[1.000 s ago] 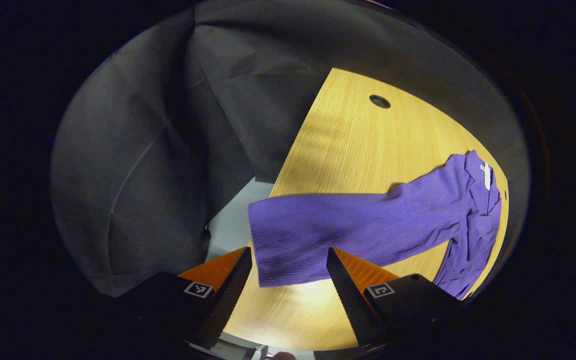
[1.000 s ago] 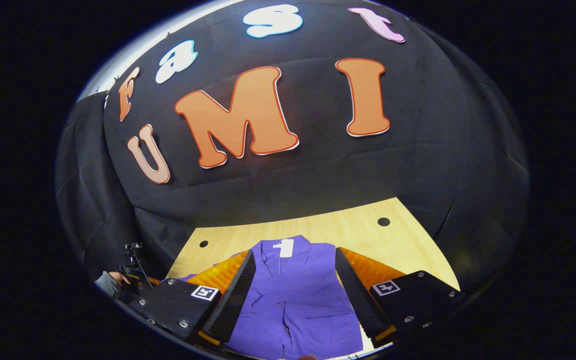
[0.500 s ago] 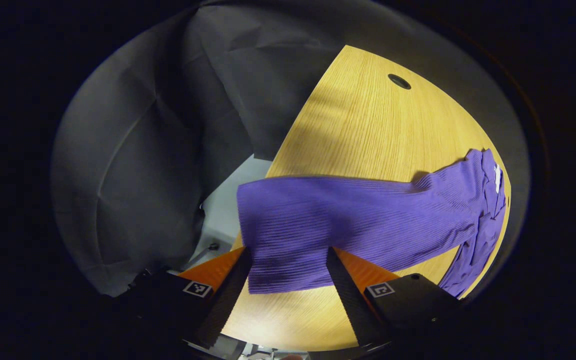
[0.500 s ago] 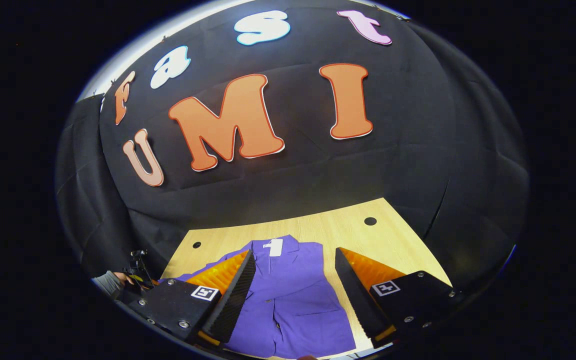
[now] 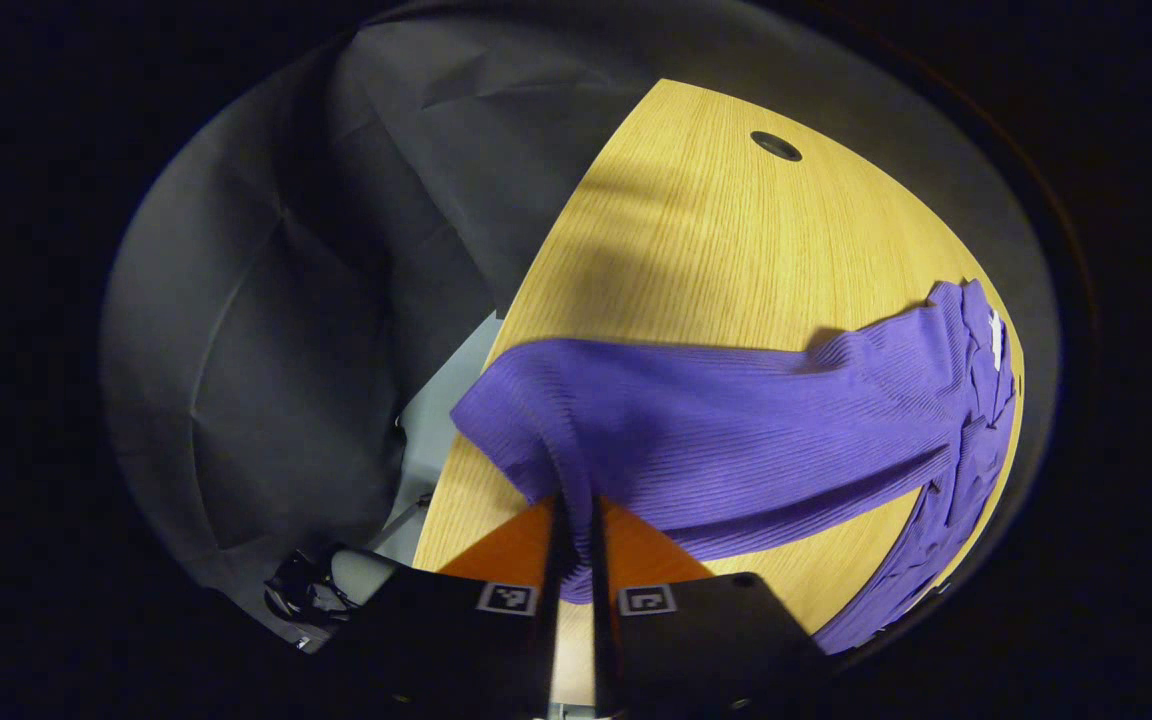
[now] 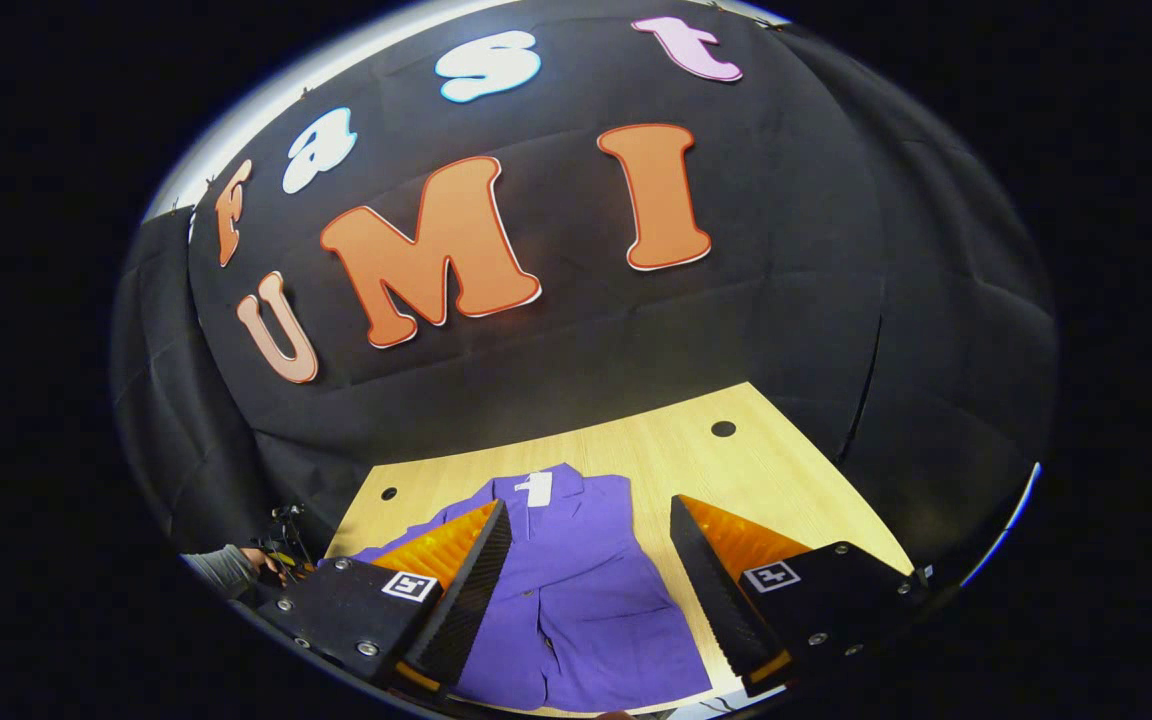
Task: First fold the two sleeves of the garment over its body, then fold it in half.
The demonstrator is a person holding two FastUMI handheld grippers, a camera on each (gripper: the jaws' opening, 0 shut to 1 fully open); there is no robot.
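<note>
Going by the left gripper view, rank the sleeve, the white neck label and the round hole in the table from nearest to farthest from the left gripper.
1. The sleeve: pinched between the fingers of the left gripper, at the near table edge.
2. The white neck label: far right, at the collar.
3. The round hole: top of the view, at the table's far end.
</note>
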